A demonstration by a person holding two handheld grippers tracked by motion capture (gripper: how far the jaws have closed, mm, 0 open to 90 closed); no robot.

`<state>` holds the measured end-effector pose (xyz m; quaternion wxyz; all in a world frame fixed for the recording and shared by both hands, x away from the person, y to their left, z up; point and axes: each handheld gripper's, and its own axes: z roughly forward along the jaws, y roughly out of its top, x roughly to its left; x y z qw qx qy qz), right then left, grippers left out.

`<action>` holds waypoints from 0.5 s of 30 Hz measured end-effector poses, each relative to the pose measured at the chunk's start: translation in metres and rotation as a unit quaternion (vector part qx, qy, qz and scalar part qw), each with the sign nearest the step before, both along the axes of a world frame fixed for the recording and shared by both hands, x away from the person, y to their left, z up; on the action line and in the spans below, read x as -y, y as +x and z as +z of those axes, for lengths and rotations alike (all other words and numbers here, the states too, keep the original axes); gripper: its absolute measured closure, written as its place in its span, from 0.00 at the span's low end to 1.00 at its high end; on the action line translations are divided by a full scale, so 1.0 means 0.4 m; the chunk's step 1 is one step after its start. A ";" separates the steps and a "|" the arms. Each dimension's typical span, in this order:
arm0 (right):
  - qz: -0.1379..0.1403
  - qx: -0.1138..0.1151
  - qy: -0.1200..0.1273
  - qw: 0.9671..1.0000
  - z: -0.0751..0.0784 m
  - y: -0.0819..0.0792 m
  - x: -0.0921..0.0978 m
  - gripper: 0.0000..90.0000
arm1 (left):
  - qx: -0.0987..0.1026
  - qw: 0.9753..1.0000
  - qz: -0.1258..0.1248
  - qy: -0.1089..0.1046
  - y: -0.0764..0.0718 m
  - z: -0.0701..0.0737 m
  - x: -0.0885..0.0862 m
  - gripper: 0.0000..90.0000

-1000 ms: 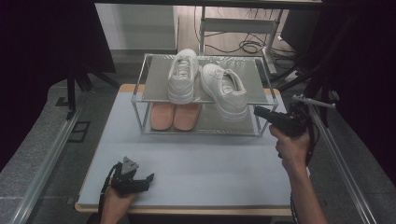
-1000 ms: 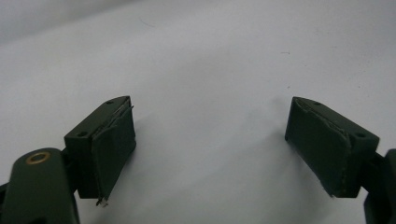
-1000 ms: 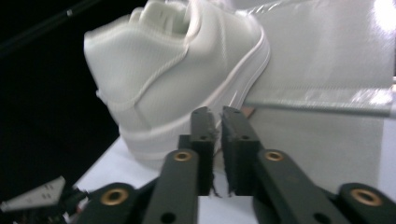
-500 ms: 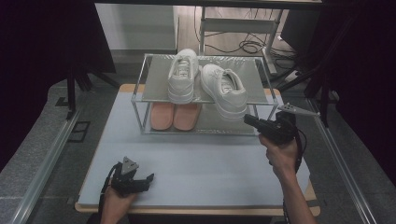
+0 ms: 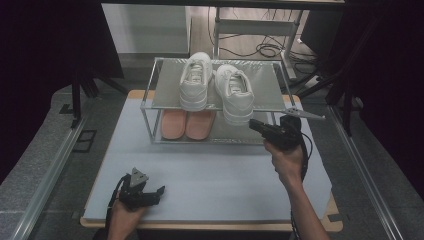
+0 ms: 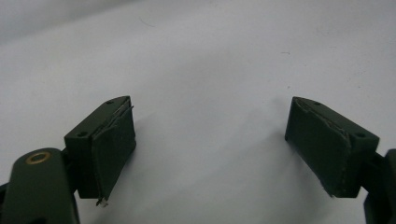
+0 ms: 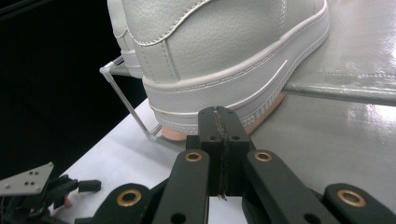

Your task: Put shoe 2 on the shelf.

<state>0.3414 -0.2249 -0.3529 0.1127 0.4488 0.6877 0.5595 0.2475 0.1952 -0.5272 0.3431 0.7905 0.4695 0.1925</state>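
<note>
The right gripper [image 7: 219,123] has its jaws pressed together with nothing between them. It sits right behind the heel of the right white shoe [image 5: 236,94], which stands on the top shelf of the rack [image 5: 161,98], near the rack's front right corner, with its heel sticking out over the front edge. I think the job now is to grab this shoe. To do it well, open the jaws first, then pinch the heel gently and lift slowly. The left gripper [image 5: 146,192] rests wide open near the table's [image 5: 210,170] front left corner.
</note>
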 end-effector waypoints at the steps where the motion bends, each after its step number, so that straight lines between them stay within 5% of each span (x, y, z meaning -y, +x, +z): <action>1: 0.000 0.001 0.002 1.000 -0.001 0.003 -0.005 1.00 | 0.000 1.000 0.000 0.000 0.000 0.000 0.000 0.18; 15: -0.005 -0.008 0.009 1.000 -0.014 0.070 -0.062 1.00 | 0.000 1.000 0.000 0.000 0.000 0.000 0.000 0.18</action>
